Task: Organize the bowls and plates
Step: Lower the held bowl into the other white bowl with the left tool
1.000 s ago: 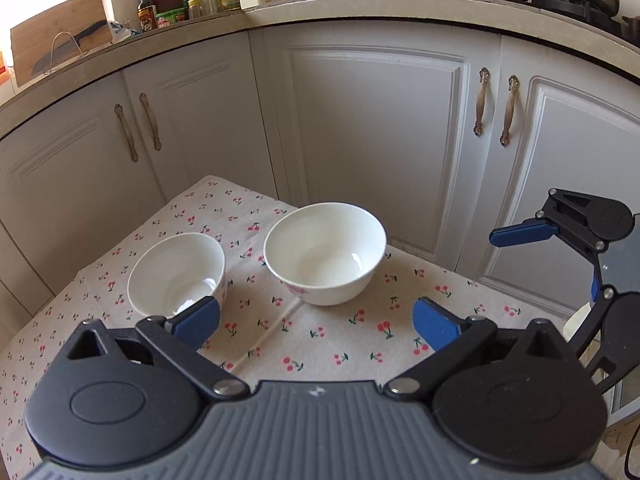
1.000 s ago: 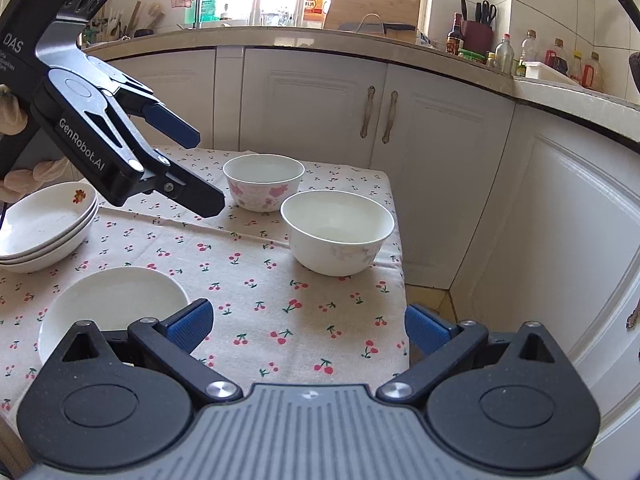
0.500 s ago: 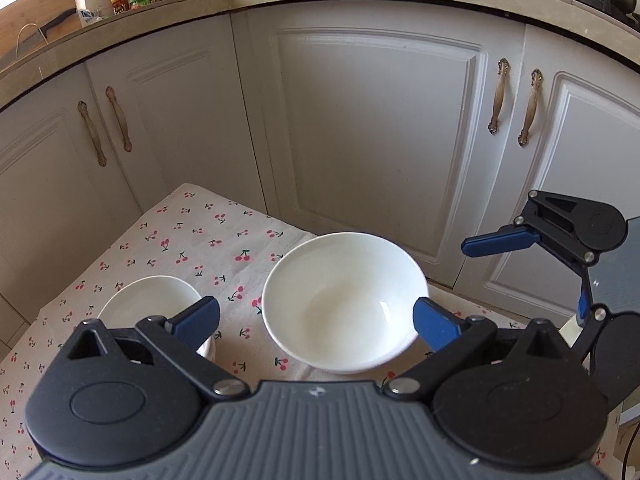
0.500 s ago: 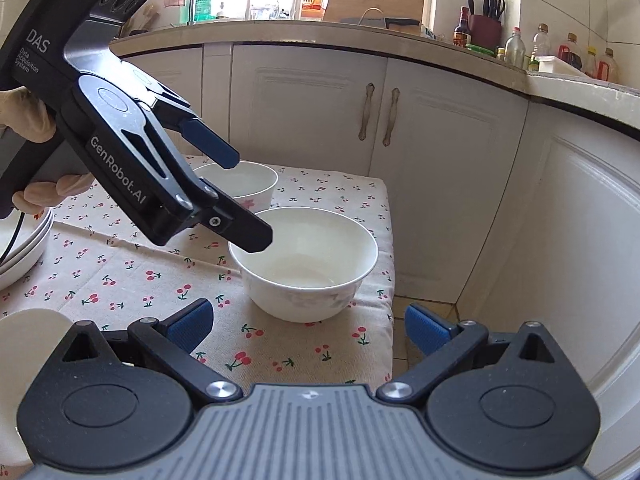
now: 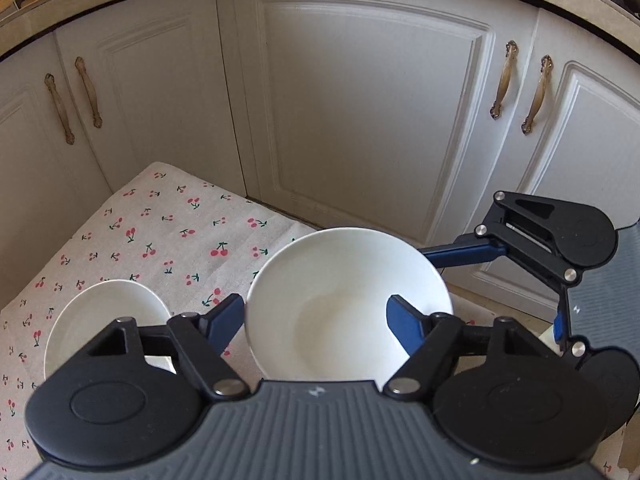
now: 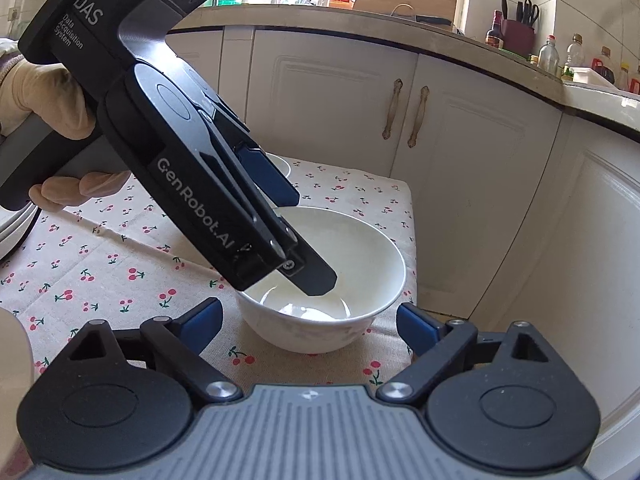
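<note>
Looking down the left wrist view, the left gripper (image 5: 316, 320) is spread wide and straddles the near rim of the big white bowl (image 5: 344, 300), one finger inside at 3 o'clock, the other outside at 9. Small bowl (image 5: 104, 320) sits further out at 9.

From the right wrist view, the right gripper (image 6: 310, 320) is also wide open, gripping nothing, with the big bowl (image 6: 320, 312) right between its tips at 12 on the cherry tablecloth (image 6: 100, 272).

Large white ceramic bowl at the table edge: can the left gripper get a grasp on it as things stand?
Probably yes. The left gripper is open, one finger inside the large white ceramic bowl and one outside its rim. The right gripper, also open, sits short of the bowl and does not block it.
</note>
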Demonstrator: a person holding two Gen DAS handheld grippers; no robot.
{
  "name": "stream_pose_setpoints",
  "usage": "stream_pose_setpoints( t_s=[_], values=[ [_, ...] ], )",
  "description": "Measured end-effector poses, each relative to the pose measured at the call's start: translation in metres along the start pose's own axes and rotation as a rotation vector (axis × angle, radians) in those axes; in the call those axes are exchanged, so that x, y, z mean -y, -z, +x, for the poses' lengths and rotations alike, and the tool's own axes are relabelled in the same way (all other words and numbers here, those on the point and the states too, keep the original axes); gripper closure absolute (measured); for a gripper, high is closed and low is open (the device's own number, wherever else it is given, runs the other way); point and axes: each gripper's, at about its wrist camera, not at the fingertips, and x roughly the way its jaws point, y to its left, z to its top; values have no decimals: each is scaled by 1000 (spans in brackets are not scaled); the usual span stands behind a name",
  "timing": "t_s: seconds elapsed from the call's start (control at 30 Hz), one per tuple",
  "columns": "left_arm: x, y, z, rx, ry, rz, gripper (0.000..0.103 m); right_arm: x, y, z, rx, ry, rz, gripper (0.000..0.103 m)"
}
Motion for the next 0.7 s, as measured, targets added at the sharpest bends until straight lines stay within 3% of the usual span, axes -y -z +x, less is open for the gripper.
stream_pose_setpoints(
  t_s=[0.7],
  values=[
    [-5,-1,8,-18,22,-13,32,1,-5,4,-14,1,33,13]
  ],
)
